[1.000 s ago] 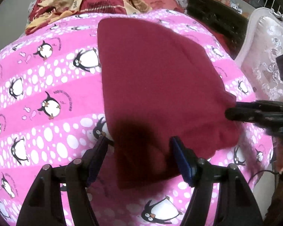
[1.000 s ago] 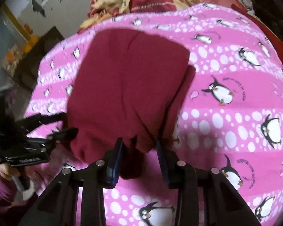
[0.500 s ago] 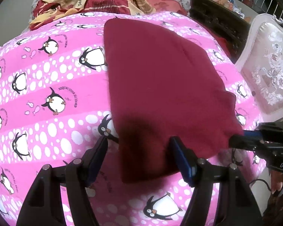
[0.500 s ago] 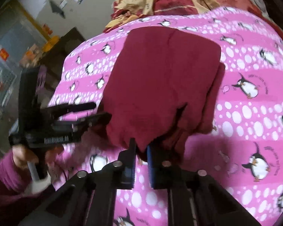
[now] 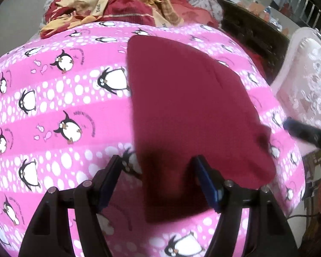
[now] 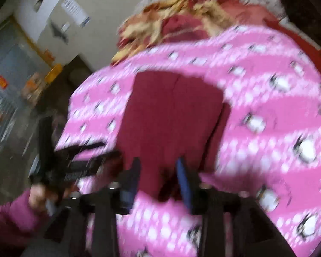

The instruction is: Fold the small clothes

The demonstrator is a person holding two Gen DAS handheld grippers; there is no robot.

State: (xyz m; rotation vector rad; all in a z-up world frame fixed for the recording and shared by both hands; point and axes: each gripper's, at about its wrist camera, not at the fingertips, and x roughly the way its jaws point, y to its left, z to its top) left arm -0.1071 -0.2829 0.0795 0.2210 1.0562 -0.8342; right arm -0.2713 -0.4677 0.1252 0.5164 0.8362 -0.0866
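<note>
A folded maroon cloth (image 5: 182, 107) lies flat on the pink penguin blanket (image 5: 64, 98). My left gripper (image 5: 157, 165) hovers open over the cloth's near left corner; one finger is above the blanket, the other above the cloth. In the blurred right wrist view, my right gripper (image 6: 158, 165) has its jaws opening. The maroon cloth (image 6: 171, 117) shows in the gap below them, with the pads clear of it. The left wrist view shows the right gripper (image 5: 299, 130) just off the cloth's right corner. The left gripper (image 6: 110, 148) sits at the cloth's left edge.
A heap of red and yellow clothing (image 5: 117, 6) lies at the blanket's far end. A white upholstered chair (image 5: 310, 81) and dark furniture (image 5: 246, 25) stand to the right. A hand (image 6: 36, 194) in a magenta sleeve (image 6: 8, 216) holds the left gripper.
The right gripper shut on the cloth's near right corner, then opened and rose away from it, leaving the corner on the blanket. The left gripper stayed nearly still and open.
</note>
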